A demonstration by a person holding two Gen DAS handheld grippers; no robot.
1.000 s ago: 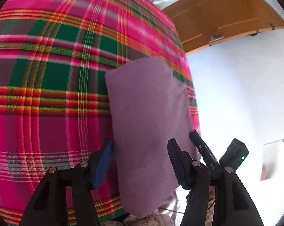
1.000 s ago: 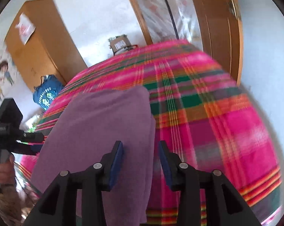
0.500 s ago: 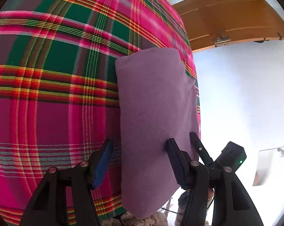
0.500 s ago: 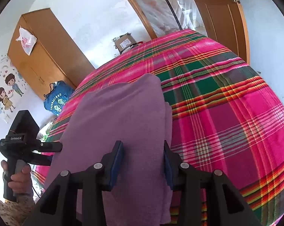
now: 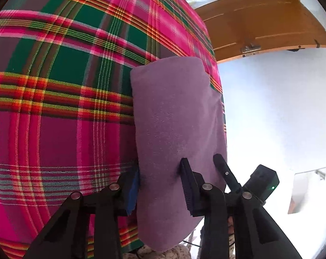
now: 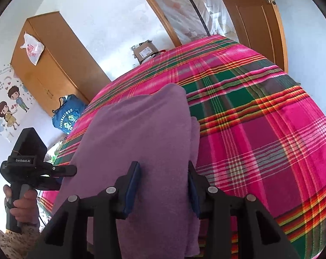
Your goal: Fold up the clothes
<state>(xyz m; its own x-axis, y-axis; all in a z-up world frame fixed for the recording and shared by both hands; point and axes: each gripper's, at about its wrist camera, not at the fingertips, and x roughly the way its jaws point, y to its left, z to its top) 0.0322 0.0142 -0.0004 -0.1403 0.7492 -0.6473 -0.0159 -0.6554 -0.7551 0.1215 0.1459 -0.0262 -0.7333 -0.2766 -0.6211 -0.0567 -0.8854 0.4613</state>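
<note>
Both grippers straddle our folded purple cloth (image 5: 173,129), low in each frame on the plaid bedspread (image 5: 55,108): left gripper (image 5: 160,185) has just been closing onto its edge, right gripper (image 6: 164,185) pinching its side. We judge another fold comes next, needing an even lift.

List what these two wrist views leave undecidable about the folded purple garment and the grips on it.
- Left wrist view: the left gripper straddles the purple garment; its jaws have just been closing, but pad contact is hidden by fabric.
- Right wrist view: the right gripper covers the garment's near edge; the grip is unclear.
- Both views: the garment type and layer count are hidden by the fold.
</note>
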